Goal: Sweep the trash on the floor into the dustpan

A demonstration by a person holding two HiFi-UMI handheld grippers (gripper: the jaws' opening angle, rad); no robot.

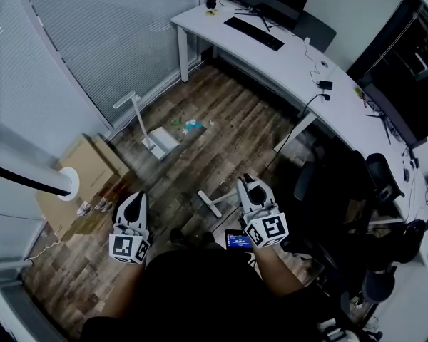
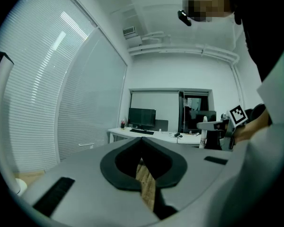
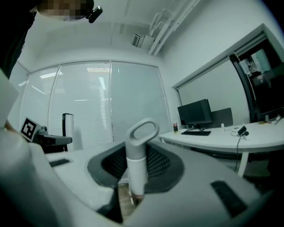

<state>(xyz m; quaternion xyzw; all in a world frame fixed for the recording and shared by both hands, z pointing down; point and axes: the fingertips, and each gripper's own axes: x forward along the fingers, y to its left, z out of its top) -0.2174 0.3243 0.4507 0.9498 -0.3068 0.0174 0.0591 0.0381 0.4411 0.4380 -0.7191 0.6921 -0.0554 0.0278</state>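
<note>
In the head view, a white dustpan point(image 1: 160, 140) with an upright handle stands on the wood floor near the blinds. Small bits of trash point(image 1: 190, 125) lie just right of it. My right gripper point(image 1: 250, 188) is shut on the white broom handle point(image 3: 137, 163), whose looped top rises above the jaws in the right gripper view. The broom head point(image 1: 210, 204) rests on the floor in front of me. At the lower left, my left gripper point(image 1: 133, 204) is shut with nothing in it; only floor shows through its narrow gap point(image 2: 145, 184).
A cardboard box point(image 1: 88, 171) and a white post point(image 1: 36, 172) stand at the left. A white desk point(image 1: 289, 61) with monitor, keyboard and bottle runs along the back. A black office chair point(image 1: 341, 194) is close on my right.
</note>
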